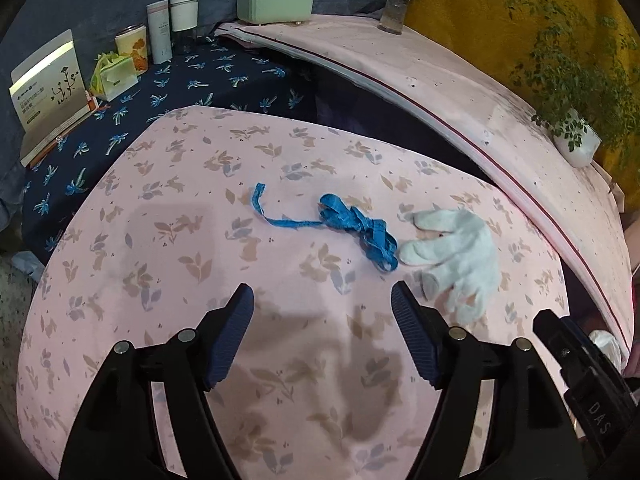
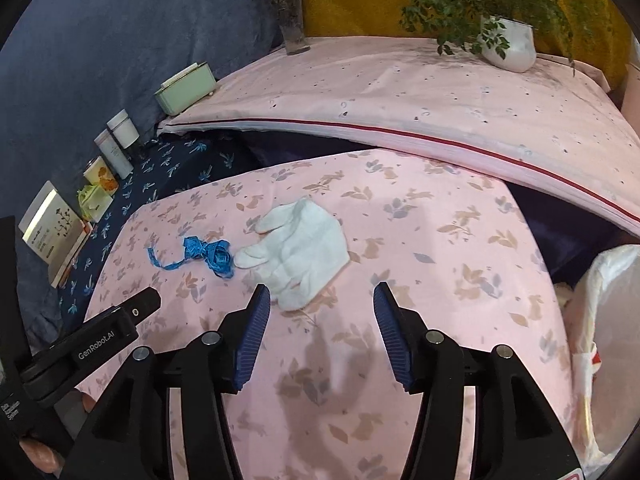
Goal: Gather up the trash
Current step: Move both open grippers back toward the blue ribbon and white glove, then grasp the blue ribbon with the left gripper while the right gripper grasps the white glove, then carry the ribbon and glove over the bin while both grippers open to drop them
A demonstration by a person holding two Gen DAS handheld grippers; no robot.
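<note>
While both grippers hover over the pink leaf-print cloth (image 1: 168,240), neither holds anything. Left gripper (image 1: 322,298): jaws spread wide, blue ribbed pads (image 1: 236,332) clear of the fabric, only bare cloth between them. Right gripper (image 2: 318,298): same, jaws spread, nothing between them.

Landmark = white glove (image 1: 460,252), lying flat on the pink cloth, fingers fanned out.
- Blue ribbon (image 1: 356,228): crumpled into a knot just beside the glove's fingertips, touching or nearly so, can't tell which. One loose tail runs away from the glove and curls up at the end.
- Left gripper's right finger tip sits near the glove's lower fingers, apart from them.
- In the right wrist view, the glove (image 2: 300,248) sits just ahead of the right gripper's left finger; the pad tip is close to the glove's edge, contact not clear. Ribbon (image 2: 208,254) lies on the glove's far side from the right gripper.
- White plastic bag (image 2: 604,340): well apart from the glove, at the cloth's edge on the right gripper's outer side.
- Behind the glove: raised pale pink surface with red piping (image 2: 400,92), carrying a white plant pot (image 2: 510,46), glass vase (image 2: 294,24) and green box (image 2: 186,88).
- Far side of the ribbon from the glove: navy patterned cloth (image 1: 180,92) with bottles, a tin and a standing card.
</note>
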